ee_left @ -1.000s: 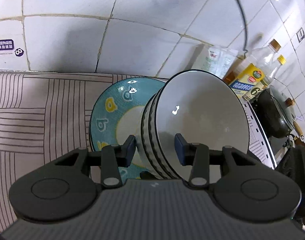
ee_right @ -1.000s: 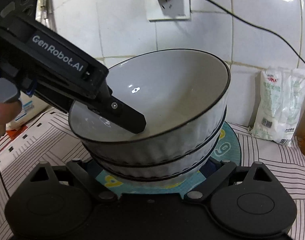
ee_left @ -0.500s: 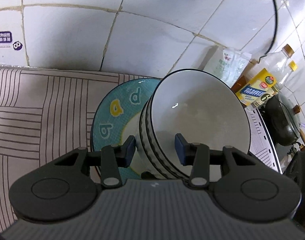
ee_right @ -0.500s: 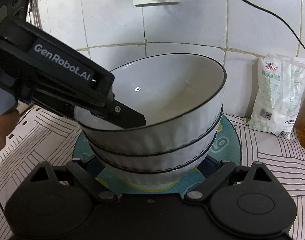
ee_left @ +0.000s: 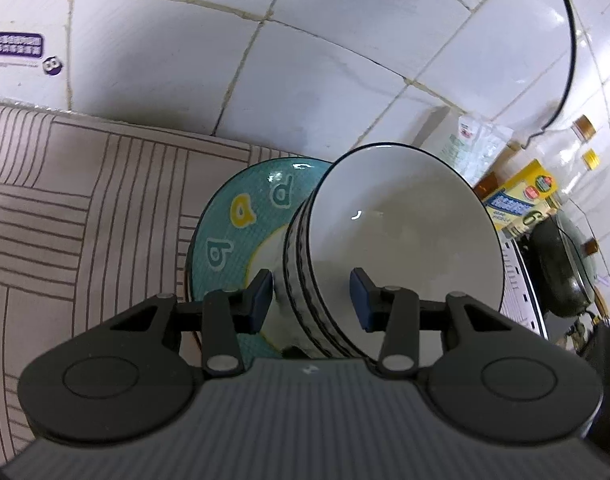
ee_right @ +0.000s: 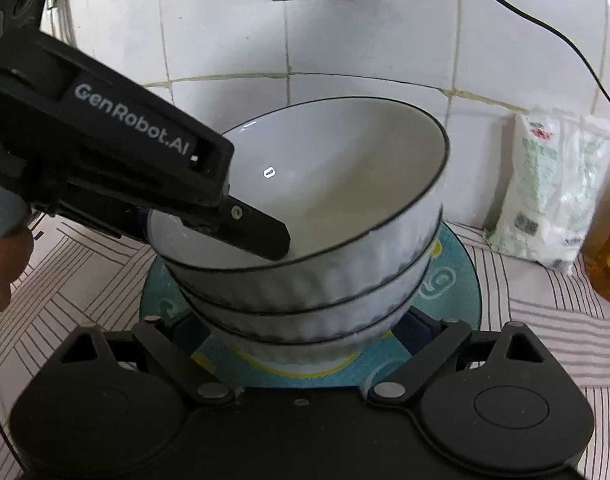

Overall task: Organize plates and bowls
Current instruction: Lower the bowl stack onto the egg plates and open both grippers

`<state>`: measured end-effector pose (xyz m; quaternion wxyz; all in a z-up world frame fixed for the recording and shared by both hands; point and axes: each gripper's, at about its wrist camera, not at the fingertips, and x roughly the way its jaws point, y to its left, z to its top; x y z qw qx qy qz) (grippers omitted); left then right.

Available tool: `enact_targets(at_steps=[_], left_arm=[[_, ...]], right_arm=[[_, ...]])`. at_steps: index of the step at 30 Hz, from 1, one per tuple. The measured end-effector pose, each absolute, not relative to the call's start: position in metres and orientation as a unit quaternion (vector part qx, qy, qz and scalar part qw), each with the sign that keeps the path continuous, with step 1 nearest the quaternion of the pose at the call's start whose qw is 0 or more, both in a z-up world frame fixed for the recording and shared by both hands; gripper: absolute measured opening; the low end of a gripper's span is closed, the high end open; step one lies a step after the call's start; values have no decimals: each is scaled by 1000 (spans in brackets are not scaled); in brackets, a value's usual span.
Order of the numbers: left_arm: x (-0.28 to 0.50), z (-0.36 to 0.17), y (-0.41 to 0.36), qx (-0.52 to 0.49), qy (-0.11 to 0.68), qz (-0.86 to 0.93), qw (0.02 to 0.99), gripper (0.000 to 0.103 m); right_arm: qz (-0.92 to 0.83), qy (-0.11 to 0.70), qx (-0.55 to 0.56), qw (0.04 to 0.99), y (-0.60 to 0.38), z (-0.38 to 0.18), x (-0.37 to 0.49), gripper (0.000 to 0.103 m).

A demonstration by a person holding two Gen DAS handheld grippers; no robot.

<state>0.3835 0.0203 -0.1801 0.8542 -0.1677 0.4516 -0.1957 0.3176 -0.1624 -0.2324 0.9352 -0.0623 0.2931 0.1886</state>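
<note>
Desk (ee_left: 45, 200) under striped cloth, white tiled wall (ee_left: 165, 60) behind. Bowls (ee_right: 305, 240) stacked on plate (ee_left: 233, 216) near back edge. Left claw (ee_left: 311, 294) straddles bowl rims, parted, just widening. Right claw (ee_right: 301, 332): grip indeterminate.

Left gripper (ee_left: 311, 296) angled downward, jaws just been opening, straddling rim of bowl stack (ee_left: 405, 240), pads clear of it. Right gripper (ee_right: 301, 330) low, fingertips flanking stack base; contact unclear.
</note>
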Motion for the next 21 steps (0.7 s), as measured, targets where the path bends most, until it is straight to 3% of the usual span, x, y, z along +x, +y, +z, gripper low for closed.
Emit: enact_targets(at_steps=[6, 21], left_arm=[[364, -160, 6, -121, 452, -144, 872, 45], [267, -69, 11, -53, 426, -126, 894, 64]], right_arm=[[164, 279, -108, 940, -170, -213, 285, 98], [82, 291, -20, 953, -221, -147, 208, 103]])
